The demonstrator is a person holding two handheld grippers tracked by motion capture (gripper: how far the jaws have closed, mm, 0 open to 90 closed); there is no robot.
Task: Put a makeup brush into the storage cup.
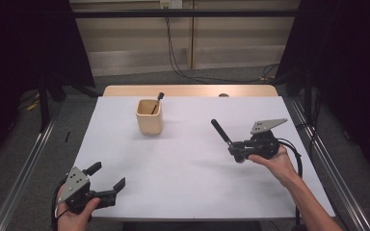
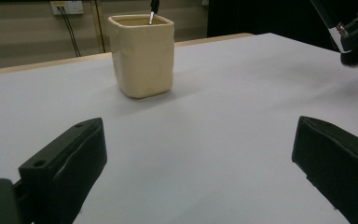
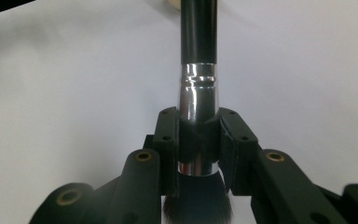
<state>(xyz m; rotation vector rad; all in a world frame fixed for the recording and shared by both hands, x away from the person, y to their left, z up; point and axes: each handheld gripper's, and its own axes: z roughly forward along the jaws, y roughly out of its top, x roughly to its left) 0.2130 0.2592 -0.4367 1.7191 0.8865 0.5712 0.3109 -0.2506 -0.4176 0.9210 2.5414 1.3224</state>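
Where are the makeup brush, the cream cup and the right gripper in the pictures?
makeup brush (image 3: 197,93): right gripper view, on its silver ferrule.
cream cup (image 1: 149,122): high view, on its front wall.
right gripper (image 1: 236,148): high view, between its fingertips, shut on the brush.

White table (image 1: 183,168), grey floor (image 1: 135,79), beige wall (image 1: 125,33)

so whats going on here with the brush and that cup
A person works two handheld grippers at a white table. The right gripper is shut on a makeup brush, clamped at its silver collar, handle pointing toward the cream cup, which already holds a thin brush. The left gripper rests open near the table's front edge, holding nothing.
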